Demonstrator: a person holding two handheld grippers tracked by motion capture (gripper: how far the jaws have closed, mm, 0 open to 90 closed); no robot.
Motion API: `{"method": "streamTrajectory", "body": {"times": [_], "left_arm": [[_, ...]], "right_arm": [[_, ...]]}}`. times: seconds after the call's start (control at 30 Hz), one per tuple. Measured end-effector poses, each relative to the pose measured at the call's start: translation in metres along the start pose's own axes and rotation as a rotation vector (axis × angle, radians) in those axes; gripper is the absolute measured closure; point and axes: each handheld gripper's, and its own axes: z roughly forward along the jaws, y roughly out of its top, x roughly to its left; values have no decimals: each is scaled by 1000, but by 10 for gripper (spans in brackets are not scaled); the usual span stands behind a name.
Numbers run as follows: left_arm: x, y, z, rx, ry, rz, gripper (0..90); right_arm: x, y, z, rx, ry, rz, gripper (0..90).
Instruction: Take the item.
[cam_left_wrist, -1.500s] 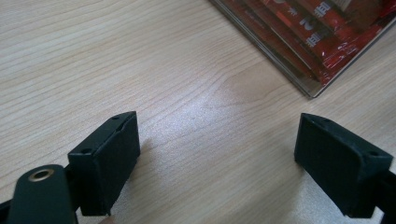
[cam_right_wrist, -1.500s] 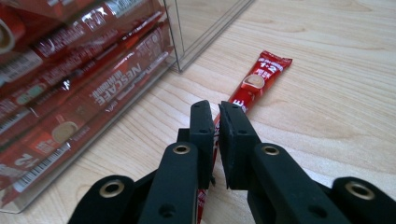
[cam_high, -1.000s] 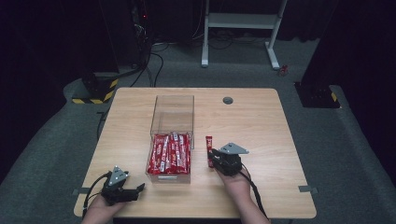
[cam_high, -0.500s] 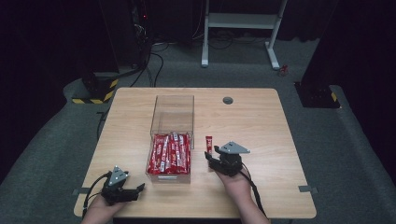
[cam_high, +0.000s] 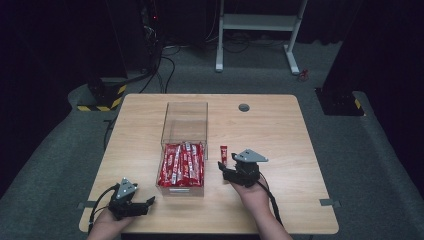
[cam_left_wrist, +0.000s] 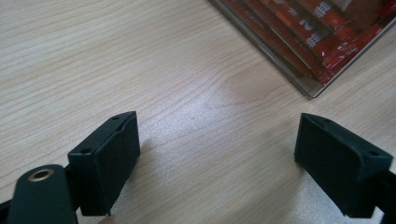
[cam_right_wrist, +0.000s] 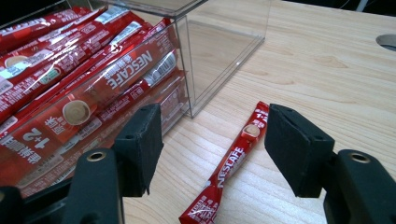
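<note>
A clear plastic box (cam_high: 184, 117) stands mid-table, its near half packed with several red Nescafe sachets (cam_high: 181, 164). One loose red sachet (cam_high: 224, 154) (cam_right_wrist: 231, 159) lies on the wood just right of the box. My right gripper (cam_high: 223, 170) (cam_right_wrist: 212, 140) is open, jaws straddling the near end of that sachet without touching it; the box wall (cam_right_wrist: 219, 51) is at its left. My left gripper (cam_high: 146, 203) (cam_left_wrist: 217, 156) is open over bare wood at the table's front left, with the box corner (cam_left_wrist: 312, 88) ahead to its right.
The wooden table (cam_high: 280, 135) has a round cable hole (cam_high: 244, 107) at the back right. A white stand (cam_high: 257, 25) and cables are on the dark floor behind the table. Bare wood lies right of the loose sachet.
The right gripper has shifted slightly toward the loose sachet. The left gripper has stayed put.
</note>
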Motion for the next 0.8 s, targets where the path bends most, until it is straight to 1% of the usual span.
{"method": "streamTrajectory", "body": {"times": [0.07, 0.1, 0.27, 0.33, 0.4, 0.43, 0.53, 0.67, 0.7, 0.73, 0.77, 0.8], "left_arm": [[0, 0, 0, 3, 0, 3, 145], [0, 0, 0, 3, 0, 3, 145], [0, 0, 0, 3, 0, 2, 145], [0, 0, 0, 2, 0, 2, 145], [0, 0, 0, 3, 0, 3, 145], [0, 0, 0, 3, 0, 3, 145], [0, 0, 0, 3, 1, 3, 145], [0, 0, 0, 3, 2, 4, 145], [0, 0, 0, 3, 2, 4, 145], [0, 0, 0, 3, 0, 3, 145], [0, 0, 0, 3, 0, 3, 145], [0, 0, 0, 3, 2, 5, 145]], "right_arm": [[-3, -2, -4, -2, -6, 13, 362], [-5, -3, -5, -2, -8, 5, 358], [-16, -10, -14, 10, -29, 17, 346], [-19, -12, -16, 11, -34, 13, 344], [-26, -16, -22, 16, -51, 11, 338], [-26, -16, -22, 16, -51, 11, 338], [-31, -20, -27, 28, -69, 9, 333], [-42, -29, -34, 45, -98, 7, 317], [-42, -29, -34, 45, -98, 7, 317], [-46, -34, -37, 52, -112, 6, 310], [-46, -34, -37, 52, -112, 6, 310], [-50, -38, -39, 64, -123, -3, 307]]}}
